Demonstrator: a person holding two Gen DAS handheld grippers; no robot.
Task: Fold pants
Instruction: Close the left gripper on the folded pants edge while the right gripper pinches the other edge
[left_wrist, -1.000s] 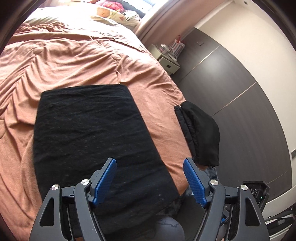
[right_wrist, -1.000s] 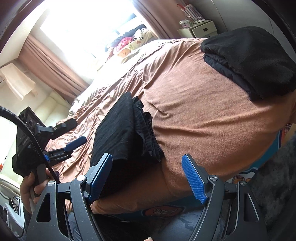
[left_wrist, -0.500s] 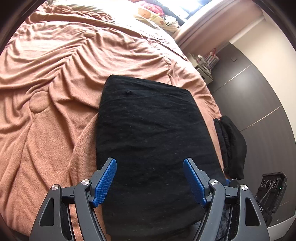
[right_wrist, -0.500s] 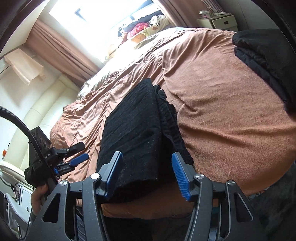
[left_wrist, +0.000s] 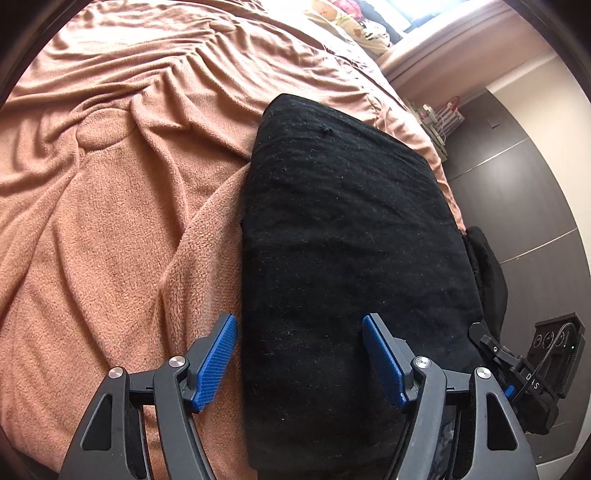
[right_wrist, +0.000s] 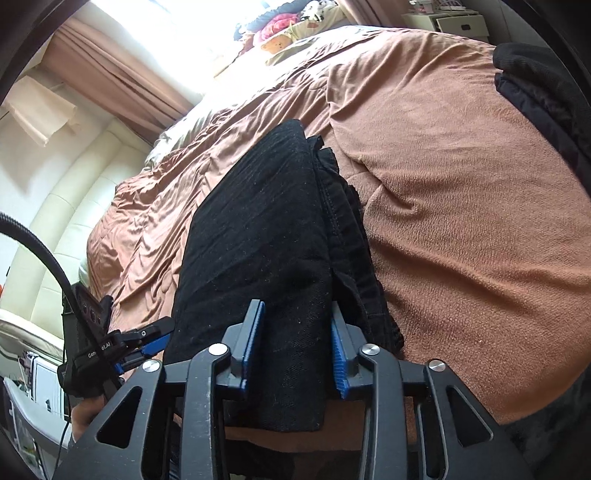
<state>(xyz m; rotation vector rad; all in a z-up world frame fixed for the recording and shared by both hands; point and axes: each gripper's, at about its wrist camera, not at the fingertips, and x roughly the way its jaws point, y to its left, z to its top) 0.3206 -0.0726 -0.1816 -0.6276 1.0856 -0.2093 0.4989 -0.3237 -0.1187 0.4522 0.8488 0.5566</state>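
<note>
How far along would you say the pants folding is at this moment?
Well along: the black pants already lie as a layered rectangle on the brown blanket. In hand: the right gripper is closing on their near edge, with fabric between its blue pads, while the left gripper straddles the near left corner, jaws narrowing but apart. Left, probably: one more fold, or moving them to the dark folded pile.

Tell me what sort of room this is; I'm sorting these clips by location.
Most likely a bedroom in a home: a wide bed with a rumpled terracotta blanket, a padded cream headboard, and curtains at a bright window. The black pants lie on the bed.
</note>
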